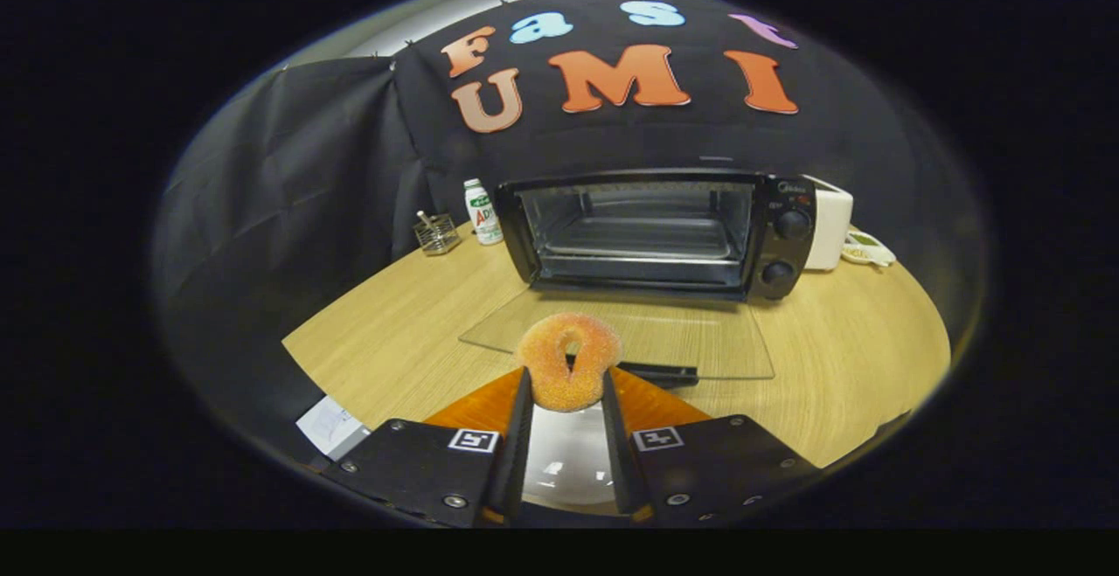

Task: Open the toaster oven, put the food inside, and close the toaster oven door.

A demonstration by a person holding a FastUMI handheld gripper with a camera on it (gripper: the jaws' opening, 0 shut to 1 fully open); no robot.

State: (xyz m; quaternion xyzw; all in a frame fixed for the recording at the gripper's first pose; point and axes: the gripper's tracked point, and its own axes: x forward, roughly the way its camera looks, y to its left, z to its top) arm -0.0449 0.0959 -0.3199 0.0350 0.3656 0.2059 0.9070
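Gripper (566, 405) clamped on donut (568, 372), held upright over oven's lowered glass door (699, 344); open oven (656, 231) cavity straight ahead beyond door, rack level.

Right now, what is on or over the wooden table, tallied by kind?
Food: 1, the sugared donut, gripped between both fingers of the gripper.
Appliances: 2, the black toaster oven with its glass door folded down, and a white appliance behind it.
Bottles: 1, a white bottle.
Wire baskets: 1, a wire basket.
Plates: 1, a white plate under the fingers.
Total: 6
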